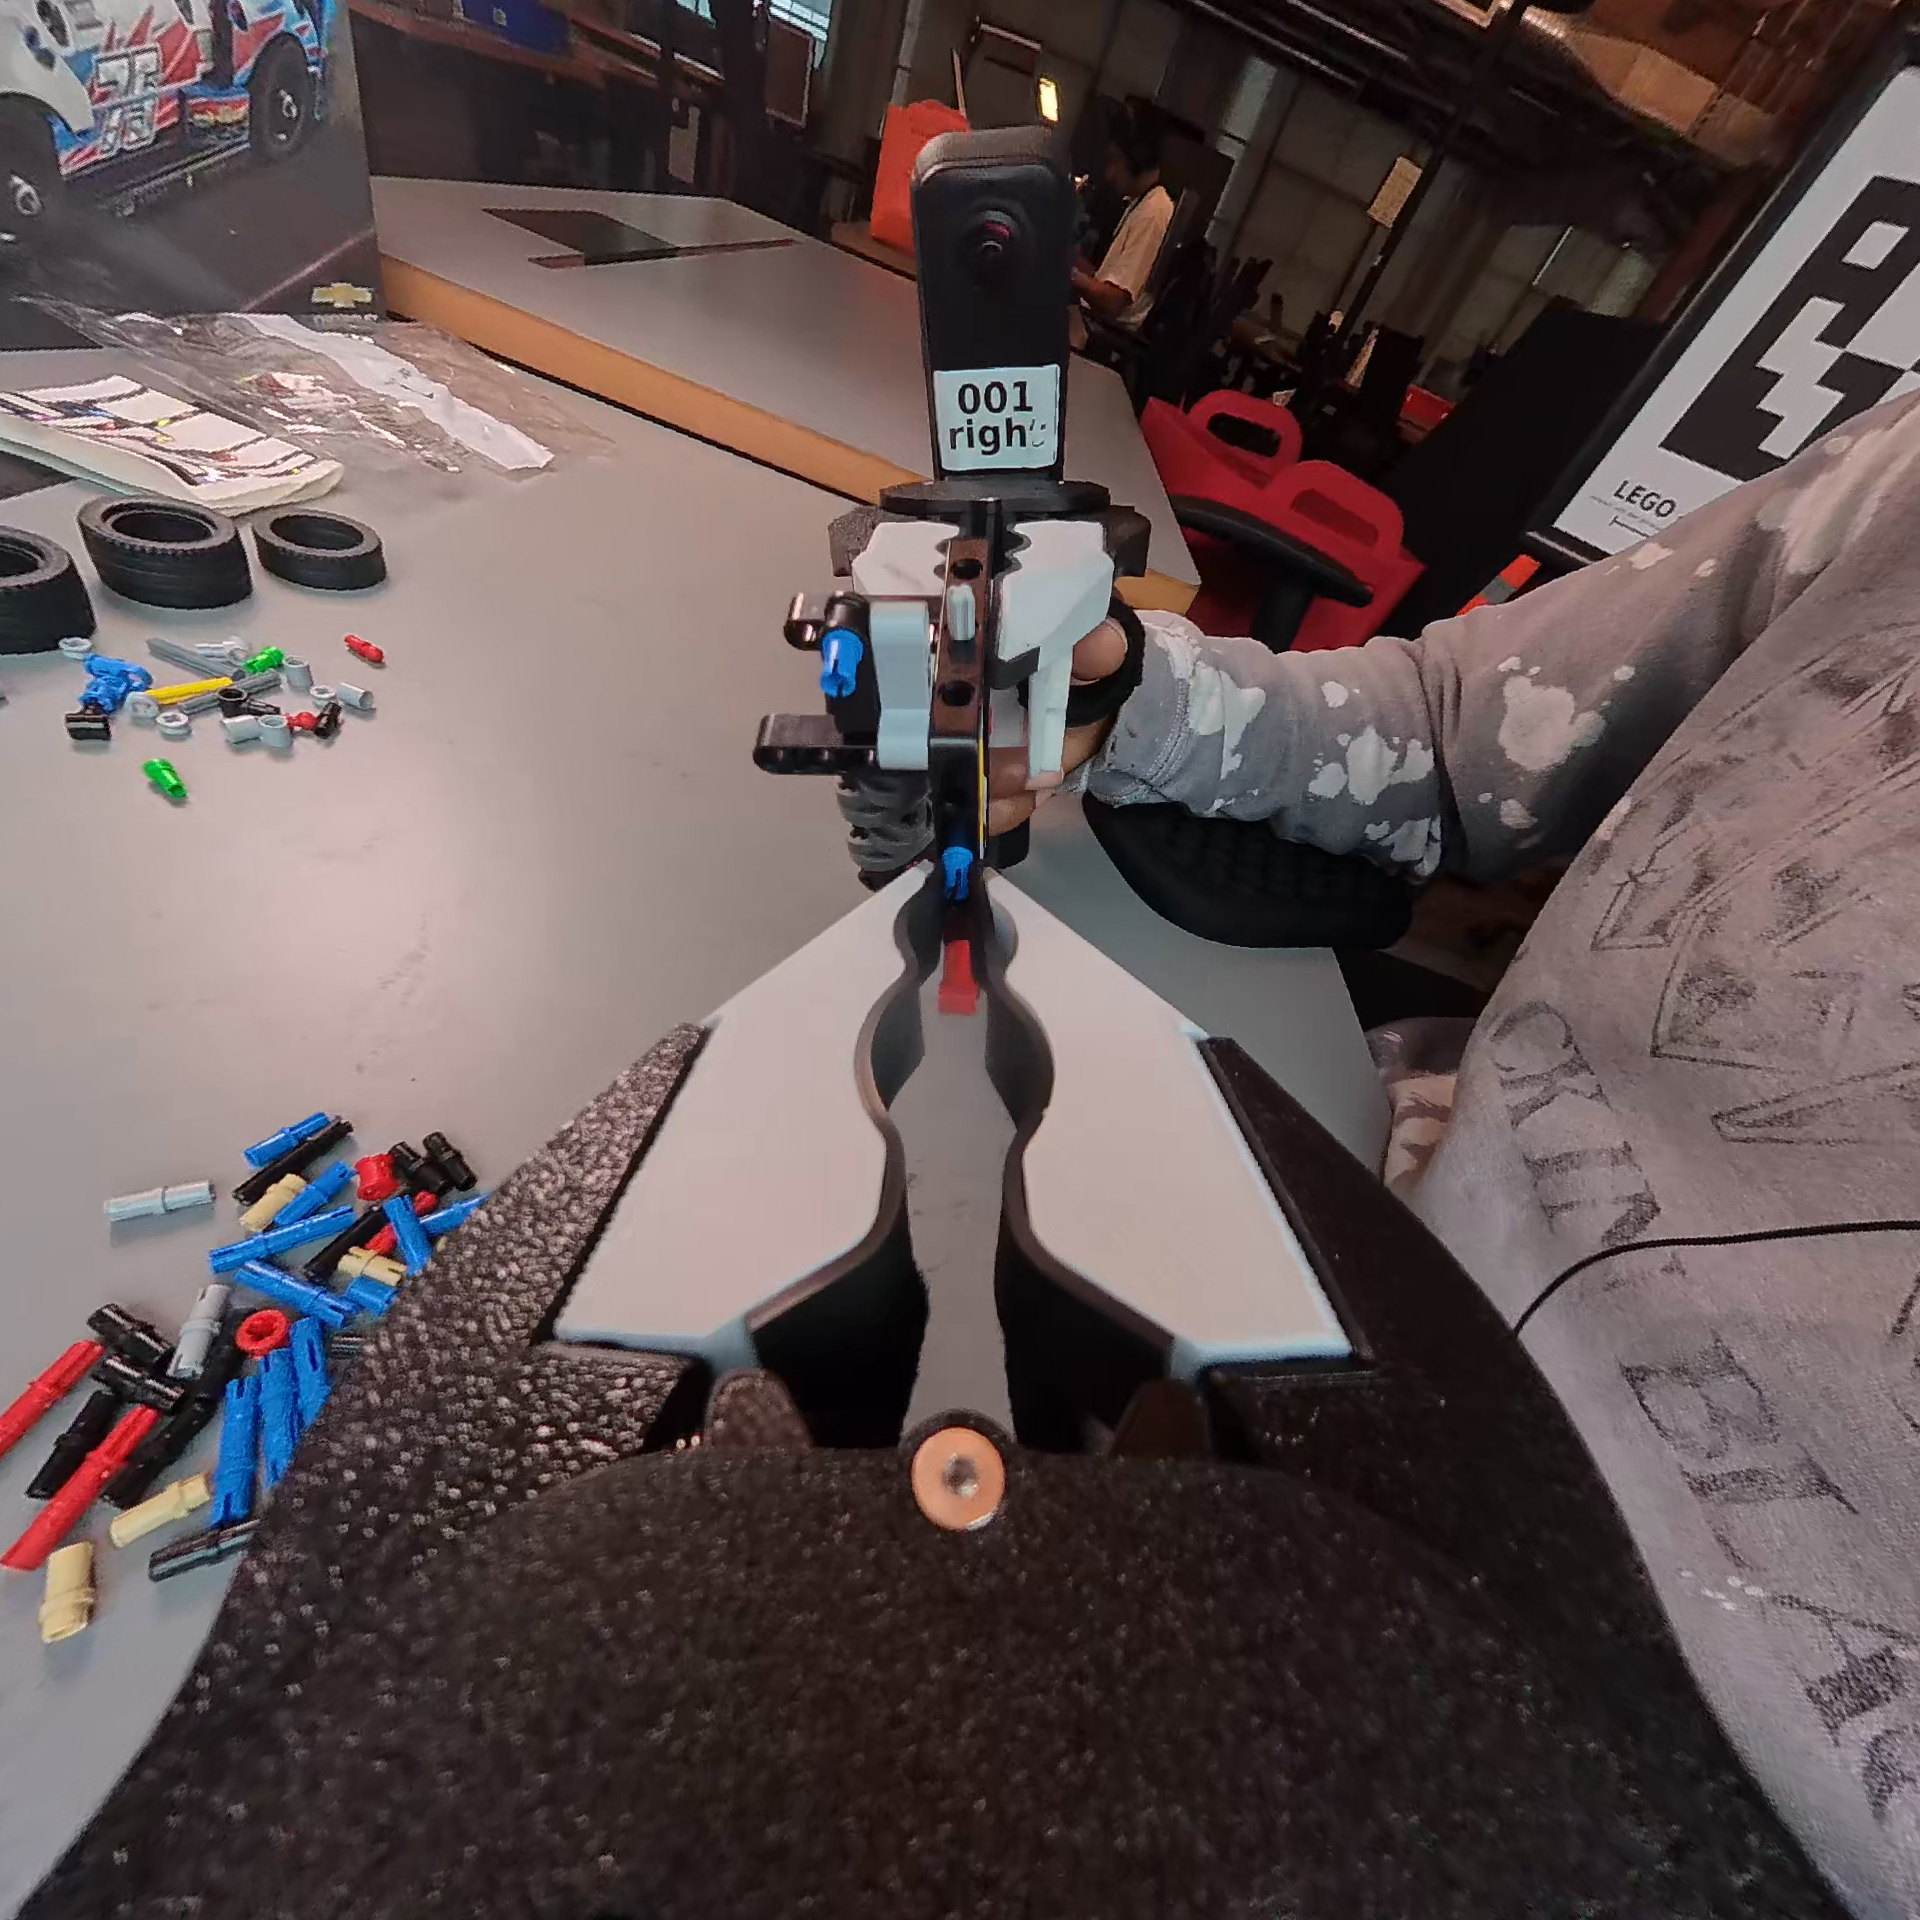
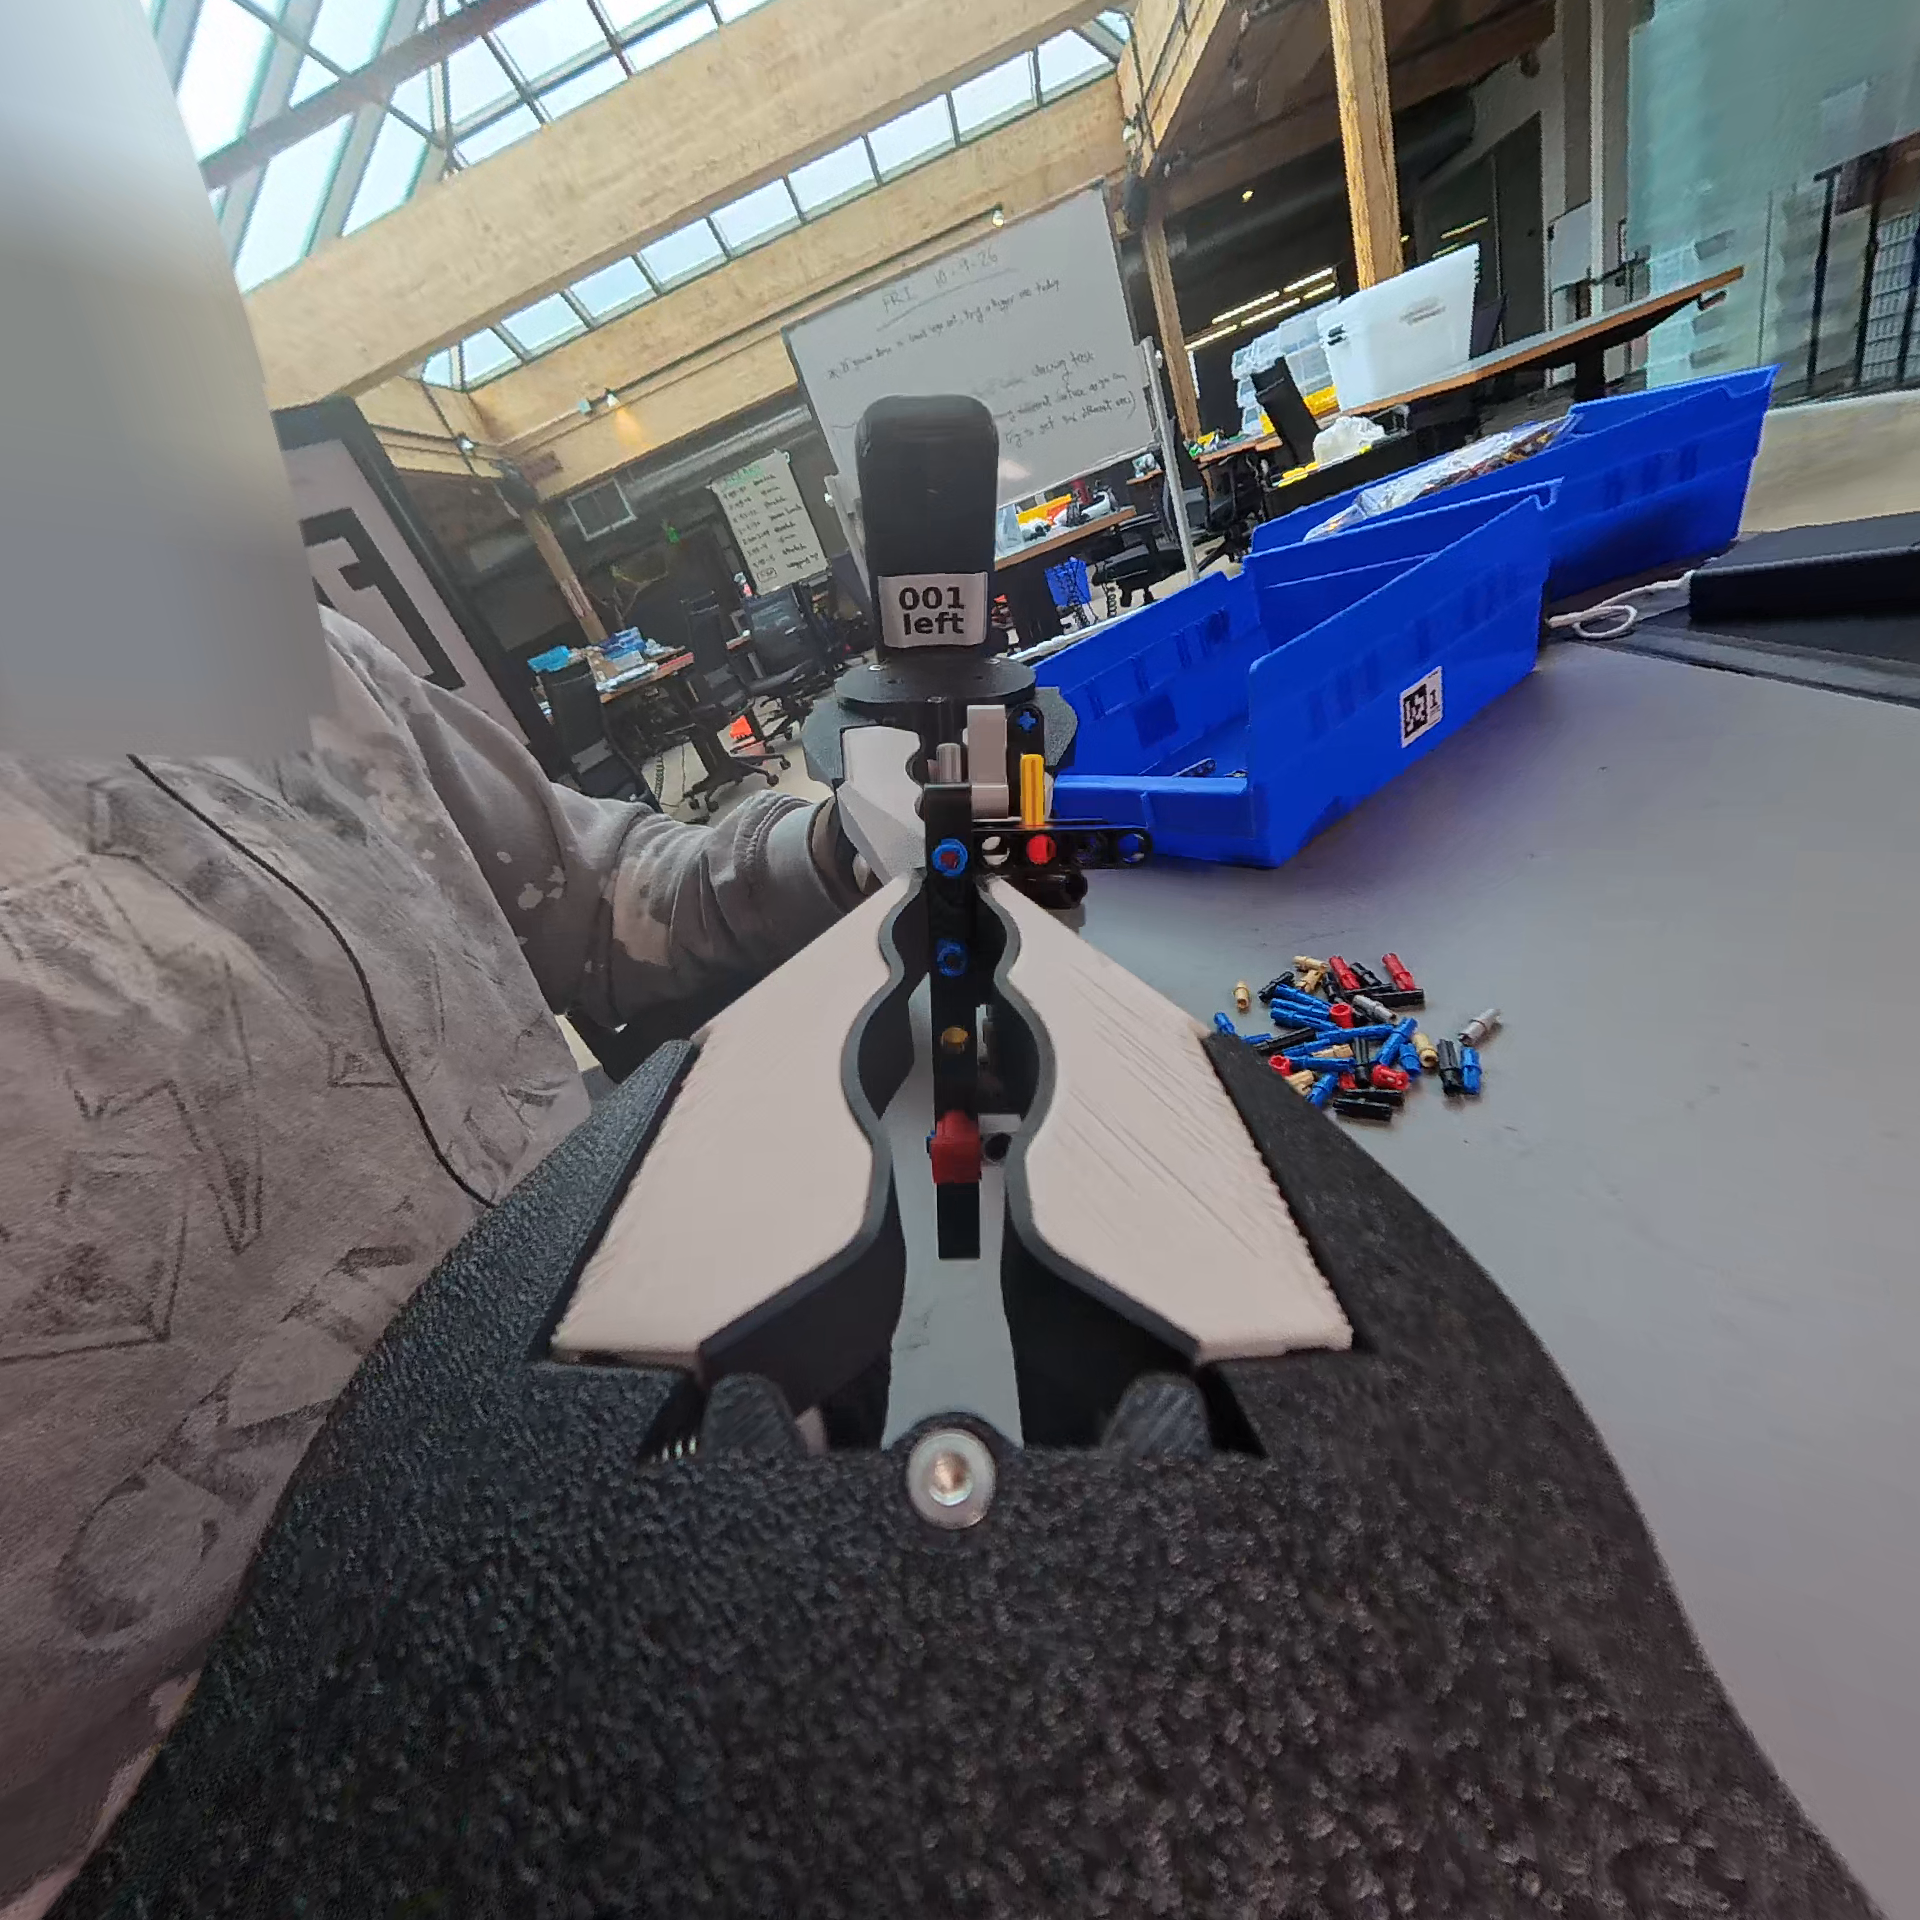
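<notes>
Left gripper [image 1: 956, 894] closed on a red pin [image 1: 957, 977] at the lower end of the brick assembly [image 1: 940, 686]. Right gripper [image 2: 951, 914] clamps the same assembly's black beam [image 2: 948, 997], both above the grey table [image 1: 468, 935].

Left view only: tyres [image 1: 166, 551] at 10 o'clock, loose pins [image 1: 281, 1257] at 8.

Right view only: blue bins [image 2: 1392, 665] at 2 o'clock, whiteboard [image 2: 977, 343] at 12.
</notes>
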A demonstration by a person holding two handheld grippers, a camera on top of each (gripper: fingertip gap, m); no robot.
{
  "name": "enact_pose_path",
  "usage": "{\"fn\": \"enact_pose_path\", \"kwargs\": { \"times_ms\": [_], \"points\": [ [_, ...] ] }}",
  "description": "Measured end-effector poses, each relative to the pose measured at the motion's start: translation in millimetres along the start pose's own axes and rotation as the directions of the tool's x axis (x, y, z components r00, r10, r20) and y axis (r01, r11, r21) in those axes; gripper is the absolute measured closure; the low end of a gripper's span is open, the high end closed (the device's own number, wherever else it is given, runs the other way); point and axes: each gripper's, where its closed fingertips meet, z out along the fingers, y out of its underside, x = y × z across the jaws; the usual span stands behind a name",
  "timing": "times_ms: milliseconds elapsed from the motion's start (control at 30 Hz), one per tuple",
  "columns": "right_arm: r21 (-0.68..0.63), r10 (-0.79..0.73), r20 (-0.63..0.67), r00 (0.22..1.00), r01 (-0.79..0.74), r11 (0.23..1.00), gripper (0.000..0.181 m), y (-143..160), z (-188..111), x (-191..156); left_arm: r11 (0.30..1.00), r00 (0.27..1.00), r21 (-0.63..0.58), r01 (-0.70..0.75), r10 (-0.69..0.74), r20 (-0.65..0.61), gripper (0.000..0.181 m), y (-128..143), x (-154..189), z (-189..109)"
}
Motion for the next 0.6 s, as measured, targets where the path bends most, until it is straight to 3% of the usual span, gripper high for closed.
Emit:
{"fn": "enact_pose_path", "kwargs": {
  "times_ms": [300,400,467,600],
  "points": [
    [-0.104,-0.068,0.043,0.997,0.072,0.992,0.175,12.7,-5.1,-7.3,0.997,0.994,0.005,0.078,-0.077,-0.083,0.178,1.9,10.4,-1.5],
    [0.017,-0.063,-0.023,0.998,0.063,0.998,0.175,-17.6,-38.5,4.7,0.975,0.981,0.126,0.182,-0.172,-0.088,0.178,-13.2,-3.9,-29.5],
    [0.032,-0.122,-0.116,0.986,0.127,0.991,0.174,-32.6,-63.6,13.1,0.979,0.984,0.129,0.157,-0.167,0.069,0.180,-7.1,-32.5,-54.3],
    [0.036,-0.120,-0.142,0.983,0.126,0.991,0.174,-33.7,-58.6,18.7,0.986,0.923,-0.150,0.067,-0.004,0.386,0.177,35.6,-83.5,-48.8]
  ]
}}
